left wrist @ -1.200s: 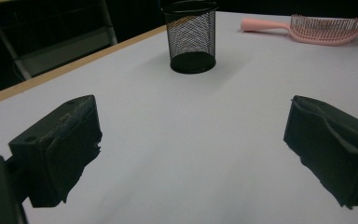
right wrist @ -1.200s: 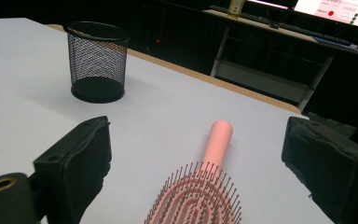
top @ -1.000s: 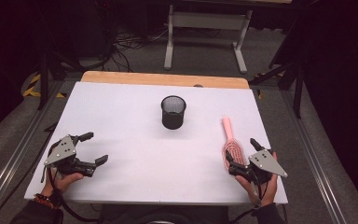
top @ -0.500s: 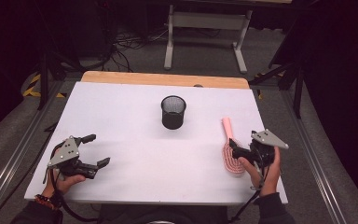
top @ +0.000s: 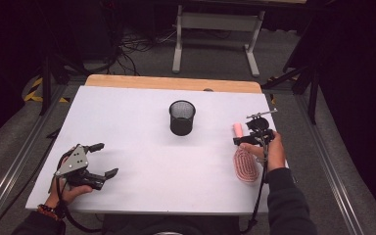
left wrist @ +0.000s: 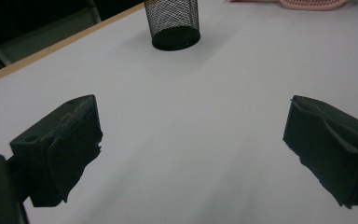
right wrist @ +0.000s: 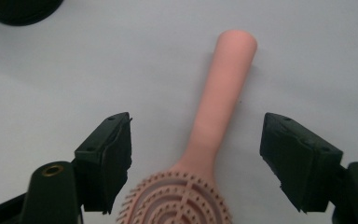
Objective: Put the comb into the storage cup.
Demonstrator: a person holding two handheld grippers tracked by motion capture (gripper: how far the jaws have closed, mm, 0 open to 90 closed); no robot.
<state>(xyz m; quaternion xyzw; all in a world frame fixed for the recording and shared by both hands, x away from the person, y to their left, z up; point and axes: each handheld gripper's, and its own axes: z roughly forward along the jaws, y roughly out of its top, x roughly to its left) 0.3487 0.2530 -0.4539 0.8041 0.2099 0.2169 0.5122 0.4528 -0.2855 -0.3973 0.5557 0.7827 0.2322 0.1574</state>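
**Right gripper lines up over the pink hairbrush**

White tabletop [top: 142,122] fills most of the high view, with a strip of bare wood along its far edge and dark floor and cables beyond. A black mesh cup [top: 182,117] stands upright near the middle of the far half. The pink hairbrush [top: 244,159] lies flat at the right side, bristles up, its handle pointing away from the person toward the far edge.

The step in hand looks like a grasp of the brush handle. The right gripper [right wrist: 196,161] hangs above the brush with its jaws spread wide, one on each side of the neck where the handle meets the bristle head; neither jaw touches the brush. To do this well, the hand should come straight down so that the handle stays centred between the jaws, then close across the smooth handle a little farther along rather than on the bristles, which would give a poor, slipping hold. The jaws need to reach low beside the handle before closing, since the handle is rounded and could roll or squirt out.

The left gripper [top: 95,160] rests low at the near left of the table, its jaws wide apart and holding nothing, well apart from the brush and the cup.
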